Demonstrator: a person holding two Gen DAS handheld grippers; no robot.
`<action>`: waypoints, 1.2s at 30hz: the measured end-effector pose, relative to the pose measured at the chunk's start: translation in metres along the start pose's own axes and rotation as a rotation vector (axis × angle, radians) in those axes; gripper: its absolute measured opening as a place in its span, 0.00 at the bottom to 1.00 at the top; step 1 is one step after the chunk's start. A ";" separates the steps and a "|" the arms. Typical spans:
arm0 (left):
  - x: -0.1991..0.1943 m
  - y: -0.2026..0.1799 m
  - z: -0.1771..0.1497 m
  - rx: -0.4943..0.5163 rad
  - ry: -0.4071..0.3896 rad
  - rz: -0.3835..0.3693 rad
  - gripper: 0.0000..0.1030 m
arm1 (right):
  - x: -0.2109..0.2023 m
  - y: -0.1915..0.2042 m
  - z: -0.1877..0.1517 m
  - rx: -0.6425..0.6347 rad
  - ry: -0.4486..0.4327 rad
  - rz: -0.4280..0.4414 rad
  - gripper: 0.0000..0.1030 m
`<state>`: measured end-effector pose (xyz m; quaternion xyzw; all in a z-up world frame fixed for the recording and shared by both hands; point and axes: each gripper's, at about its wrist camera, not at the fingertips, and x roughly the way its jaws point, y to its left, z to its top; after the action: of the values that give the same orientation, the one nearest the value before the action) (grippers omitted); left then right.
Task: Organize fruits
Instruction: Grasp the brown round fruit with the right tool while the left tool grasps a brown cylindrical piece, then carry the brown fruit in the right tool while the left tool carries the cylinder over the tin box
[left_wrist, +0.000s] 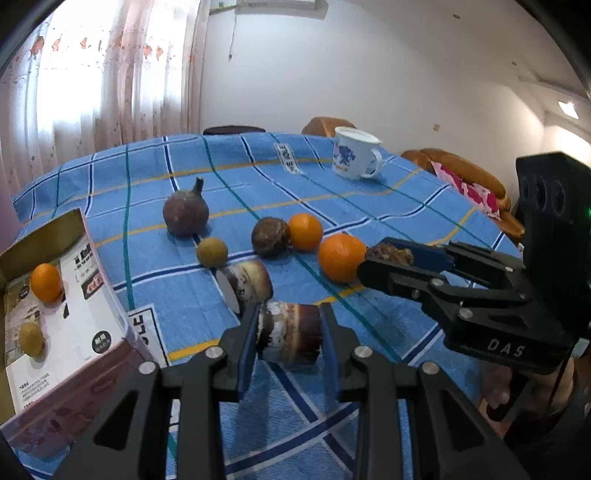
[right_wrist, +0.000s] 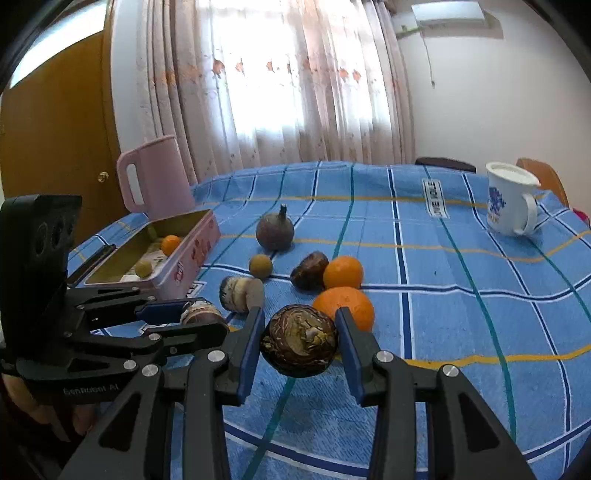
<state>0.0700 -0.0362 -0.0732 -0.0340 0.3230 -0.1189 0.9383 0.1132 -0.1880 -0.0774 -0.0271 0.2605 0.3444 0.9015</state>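
Gripping a banded brown-and-white fruit (left_wrist: 290, 334), the left tongs (left_wrist: 289, 334) are clamped on it just beside the open tin box (left_wrist: 88, 280), low over the blue checked desk (left_wrist: 369, 192). The right tongs (right_wrist: 300, 341) are clamped on a dark round wrinkled fruit (right_wrist: 300, 339), further from the box, nearest orange (right_wrist: 345, 306) right behind it. Inside the box: one small orange (right_wrist: 170, 244) and a yellow-green ball fruit (right_wrist: 143, 268). Loose on the desk beyond the box: a second banded fruit (right_wrist: 241, 294), another yellow-green ball (right_wrist: 260, 265), a big dark fruit with a stem (right_wrist: 275, 231), a brown wrinkled one (right_wrist: 309, 275) touching a second orange (right_wrist: 343, 272). A pink jug (right_wrist: 155, 173) stands behind the box; a white mug (right_wrist: 511, 201) sits well apart from it at the far side.
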 end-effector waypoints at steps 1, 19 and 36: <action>-0.001 0.000 0.000 0.001 -0.010 0.003 0.32 | -0.001 0.001 0.000 -0.007 -0.011 -0.001 0.40; -0.021 -0.007 0.001 0.046 -0.132 0.115 0.32 | -0.017 0.008 -0.003 -0.041 -0.115 -0.007 0.40; -0.038 -0.003 0.006 0.060 -0.207 0.169 0.32 | -0.026 0.011 -0.006 -0.057 -0.175 -0.051 0.40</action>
<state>0.0443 -0.0299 -0.0453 0.0094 0.2227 -0.0449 0.9738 0.0869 -0.1965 -0.0681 -0.0292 0.1701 0.3295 0.9283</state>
